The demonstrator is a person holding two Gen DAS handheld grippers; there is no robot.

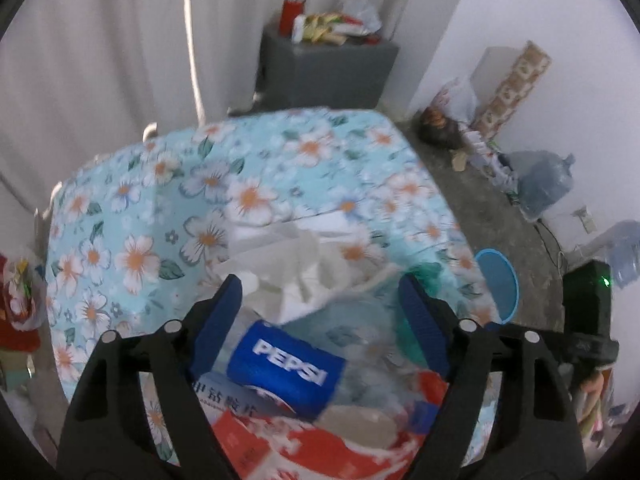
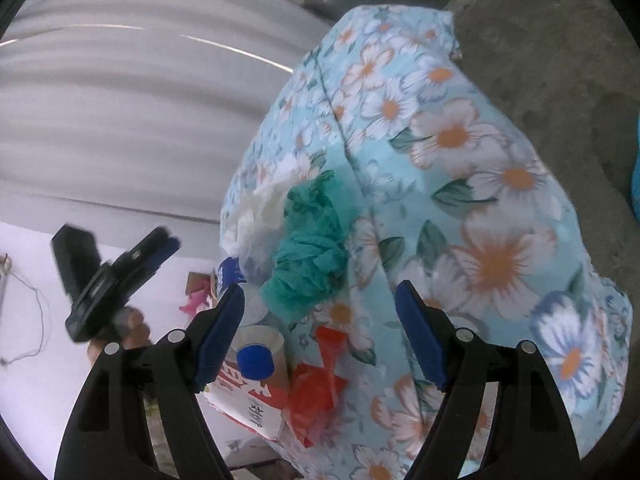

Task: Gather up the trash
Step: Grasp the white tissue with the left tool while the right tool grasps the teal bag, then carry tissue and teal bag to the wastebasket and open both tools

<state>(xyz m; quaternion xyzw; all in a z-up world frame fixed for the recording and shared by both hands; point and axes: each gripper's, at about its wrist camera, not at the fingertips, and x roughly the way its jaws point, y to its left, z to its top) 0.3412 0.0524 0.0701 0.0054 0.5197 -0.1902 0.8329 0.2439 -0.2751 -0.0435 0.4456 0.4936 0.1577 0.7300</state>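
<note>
A floral cloth (image 1: 168, 216) covers the table; a grey cabinet (image 1: 328, 68) stands behind.

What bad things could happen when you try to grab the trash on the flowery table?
The Pepsi bottle lies on its side in a loose heap; it is round and may roll or slip from the open left gripper.

The green crumpled paper and white tissue sit right by it, so a grab might catch them too.

The heap sits near the edge of the floral tablecloth, so a nudge from the right gripper could push trash off.
</note>
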